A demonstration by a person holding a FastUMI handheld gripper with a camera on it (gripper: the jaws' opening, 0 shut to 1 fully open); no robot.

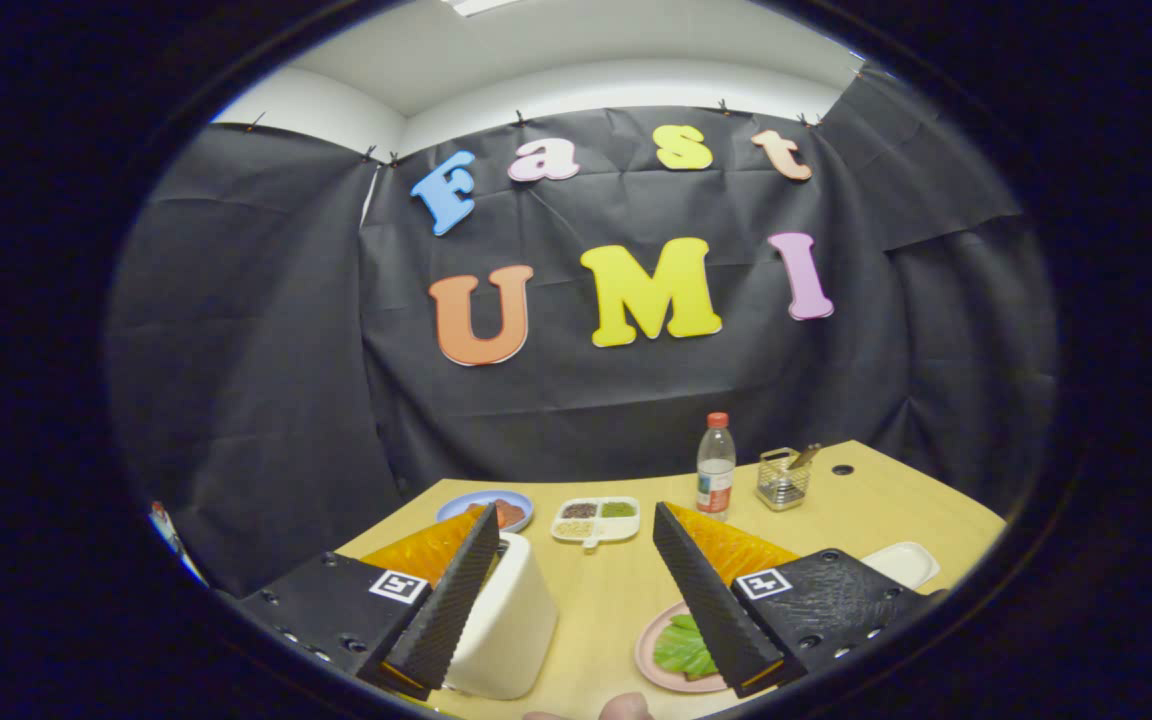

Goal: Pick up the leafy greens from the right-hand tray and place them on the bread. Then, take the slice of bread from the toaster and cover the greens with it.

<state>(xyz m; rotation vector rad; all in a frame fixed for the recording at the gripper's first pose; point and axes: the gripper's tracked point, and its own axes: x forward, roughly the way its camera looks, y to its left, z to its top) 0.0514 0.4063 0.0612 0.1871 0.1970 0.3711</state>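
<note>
My gripper [574, 512] is open and held above the wooden table [896, 505], nothing between its fingers. A white toaster [508, 625] stands just beside the left finger, partly hidden by it; I cannot see its slot or any bread in it. The leafy greens [681, 648] lie on a pink plate [648, 655] low beside the right finger, which covers part of them. Whether bread lies under the greens is hidden. A white tray [904, 562] sits to the right of the right finger and looks bare.
Beyond the fingers are a blue plate [466, 503] with something reddish, a white divided dish [596, 520] of seasonings, a red-capped bottle [715, 468] and a mesh holder [782, 480]. A person's fingertip [626, 708] shows at the near edge. The booth's black wall stands behind the table.
</note>
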